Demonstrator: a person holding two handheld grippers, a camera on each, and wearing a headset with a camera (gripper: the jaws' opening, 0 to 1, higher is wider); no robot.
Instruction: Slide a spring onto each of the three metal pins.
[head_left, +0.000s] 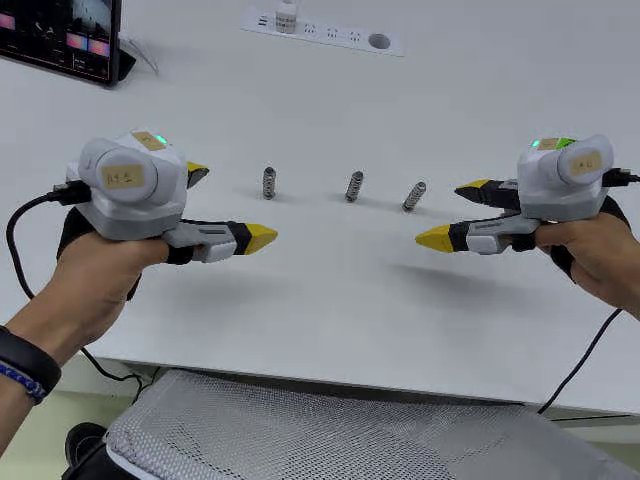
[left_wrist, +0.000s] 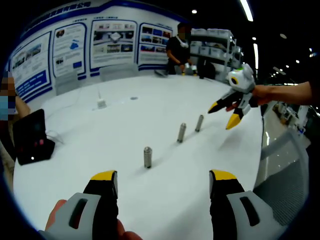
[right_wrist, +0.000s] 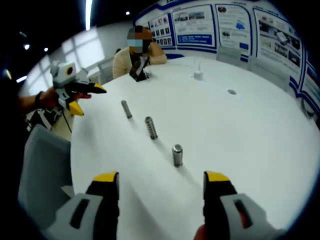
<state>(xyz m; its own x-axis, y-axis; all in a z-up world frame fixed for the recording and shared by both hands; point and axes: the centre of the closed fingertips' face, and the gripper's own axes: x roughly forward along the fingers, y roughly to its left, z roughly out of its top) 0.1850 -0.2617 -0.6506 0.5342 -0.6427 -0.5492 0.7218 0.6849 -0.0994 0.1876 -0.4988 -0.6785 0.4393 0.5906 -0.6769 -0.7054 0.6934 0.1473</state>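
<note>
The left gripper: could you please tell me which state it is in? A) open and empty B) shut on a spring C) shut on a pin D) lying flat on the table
A: the left gripper has its yellow-tipped jaws wide apart, with bare table seen between them.
</note>
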